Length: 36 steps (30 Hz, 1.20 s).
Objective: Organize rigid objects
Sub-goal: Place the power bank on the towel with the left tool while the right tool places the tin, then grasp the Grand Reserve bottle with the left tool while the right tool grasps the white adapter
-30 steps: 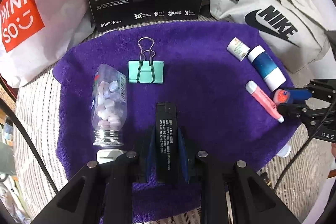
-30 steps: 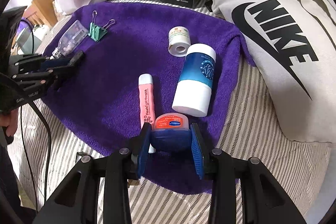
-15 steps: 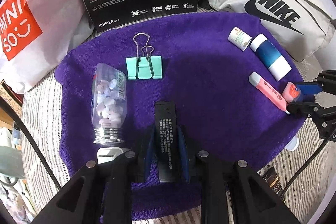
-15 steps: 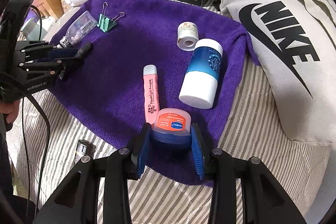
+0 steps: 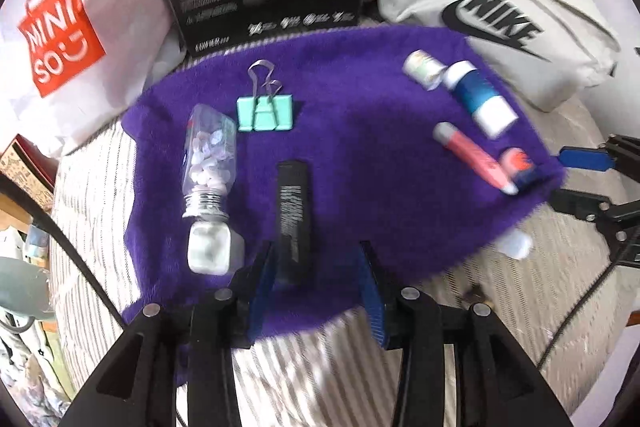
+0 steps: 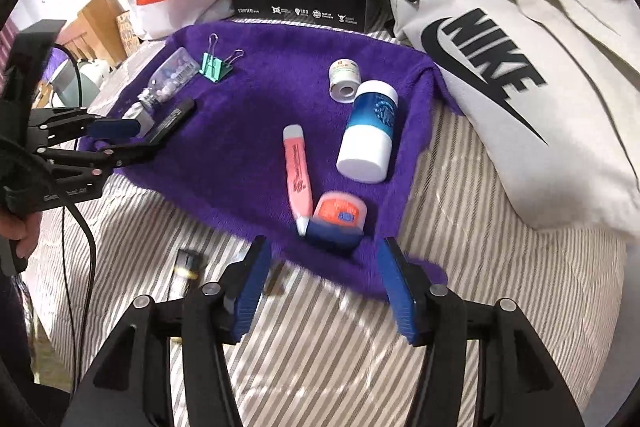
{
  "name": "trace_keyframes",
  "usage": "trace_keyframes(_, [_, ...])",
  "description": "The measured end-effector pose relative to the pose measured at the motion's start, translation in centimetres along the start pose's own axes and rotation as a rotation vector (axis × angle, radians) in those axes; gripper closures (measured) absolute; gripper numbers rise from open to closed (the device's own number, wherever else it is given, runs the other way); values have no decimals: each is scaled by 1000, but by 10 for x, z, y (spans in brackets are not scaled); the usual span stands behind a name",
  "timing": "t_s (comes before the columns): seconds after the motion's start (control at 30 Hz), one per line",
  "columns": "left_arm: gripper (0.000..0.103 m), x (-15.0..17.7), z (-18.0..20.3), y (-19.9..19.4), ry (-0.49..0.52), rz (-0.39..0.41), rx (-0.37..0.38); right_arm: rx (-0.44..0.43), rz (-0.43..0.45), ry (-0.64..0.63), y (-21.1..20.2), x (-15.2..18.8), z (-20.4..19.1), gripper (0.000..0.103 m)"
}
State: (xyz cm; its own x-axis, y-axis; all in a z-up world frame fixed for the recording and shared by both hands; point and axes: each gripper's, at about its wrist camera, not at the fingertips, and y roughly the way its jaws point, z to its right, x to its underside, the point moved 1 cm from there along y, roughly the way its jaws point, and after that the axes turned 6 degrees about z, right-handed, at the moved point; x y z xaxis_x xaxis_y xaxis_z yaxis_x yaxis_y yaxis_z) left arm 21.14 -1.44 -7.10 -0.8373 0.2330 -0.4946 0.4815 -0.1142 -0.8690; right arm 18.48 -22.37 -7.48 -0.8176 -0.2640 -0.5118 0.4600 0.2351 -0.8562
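Both grippers have let go and drawn back since the earlier frames. The left gripper (image 5: 316, 283) now stands with jaws spread, the black bar (image 5: 294, 219) lying free on the purple towel (image 5: 360, 155), its near end between the fingertips. The right gripper (image 6: 326, 281) is likewise wide apart, and the small blue tub (image 6: 338, 221) rests at the towel's 6 o'clock edge, touching the pink tube (image 6: 298, 179) at its 10 o'clock.

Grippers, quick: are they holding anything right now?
Left gripper: jaws open, holding nothing; the black bar lies between them.
Right gripper: jaws open, empty; the small jar sits just ahead.
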Motion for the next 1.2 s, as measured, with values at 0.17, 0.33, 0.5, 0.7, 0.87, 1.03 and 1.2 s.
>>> trace_keyframes(0.17, [55,17,25,-27,-2,40,46,-2,35,61,-28,31,7,46])
trace_keyframes(0.33, [55,38,56,-27,-6,20,87,15,51,146,-52,72,19,44])
trace_keyframes(0.5, [55,62,80,-20,-74,2,128,11,67,258,-70,110,31,44])
trace_keyframes(0.7, [55,73,103,-3,-64,-19,113,-15,66,277,-73,127,27,44])
trace_keyframes(0.87, [52,78,108,-4,25,-13,12,-21,59,272,-70,134,24,44])
trace_keyframes(1.03, [54,79,106,-2,23,-11,-1,-42,43,270,-58,135,23,44])
trace_keyframes(1.2, [72,77,112,-1,55,2,23,-49,32,253,-49,132,19,44])
